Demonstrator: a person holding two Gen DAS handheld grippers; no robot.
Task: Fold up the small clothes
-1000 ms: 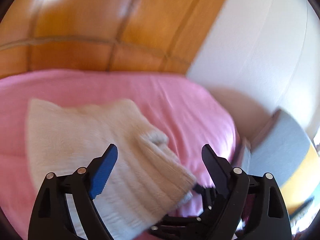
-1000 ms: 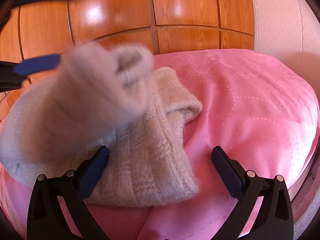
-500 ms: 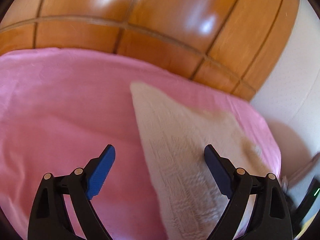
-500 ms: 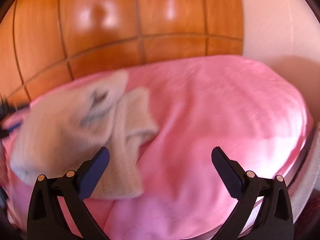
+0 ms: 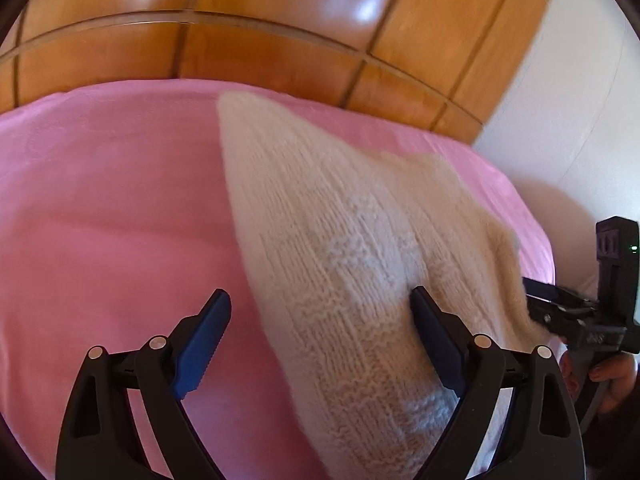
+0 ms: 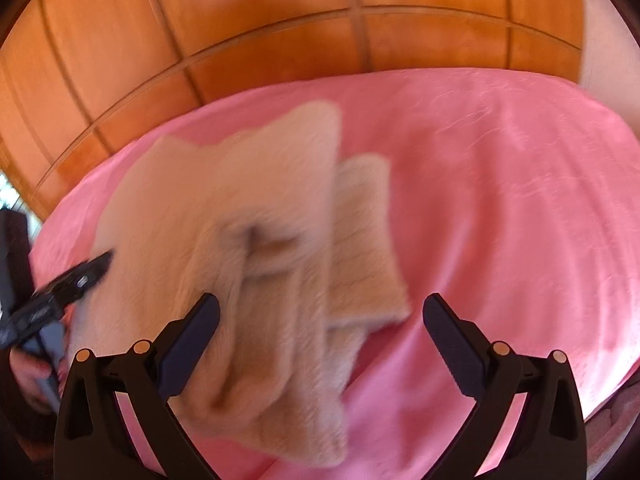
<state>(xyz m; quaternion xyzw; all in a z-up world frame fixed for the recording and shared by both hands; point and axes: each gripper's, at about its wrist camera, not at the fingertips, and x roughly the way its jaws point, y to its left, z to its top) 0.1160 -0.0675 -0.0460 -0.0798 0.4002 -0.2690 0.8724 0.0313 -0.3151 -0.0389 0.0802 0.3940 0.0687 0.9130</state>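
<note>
Step in hand: between folds. The cream knitted garment [image 5: 344, 264] lies on the pink bed cover [image 5: 112, 208], part folded, with one layer doubled over another. In the right wrist view a second, flatter knitted flap [image 6: 364, 240] shows from under the far right edge of the upper layer. Both views are motion-blurred, so the exact fold lines cannot be told.

Left gripper [image 5: 320, 336]: its fingers stand wide apart and hold nothing. The left edge of the garment runs through the gap between them, and the right finger [image 5: 436, 340] lies over the knit; contact cannot be confirmed. In the right wrist view this gripper appears at the garment's left edge.

Right gripper [image 6: 320, 340]: its fingers stand wide apart and hold nothing. The near part of the garment lies below the gap, toward the left finger [image 6: 188, 340]. In the left wrist view this gripper, with the person's hand [image 5: 612, 380] on its handle, sits at the garment's right edge.

Behind the garment, a wooden headboard [image 5: 280, 40] borders the bed cover.

Next move, as a judgement:
1. Select one free edge or corner of the garment for each gripper.
2. Lower the fingers so that one layer only, or the full stack as intended, enters the gap.
3. Close firmly; loose knit compresses and can slip.
4. Lift and carry the edge across evenly, since uneven travel would skew the fold.
</note>
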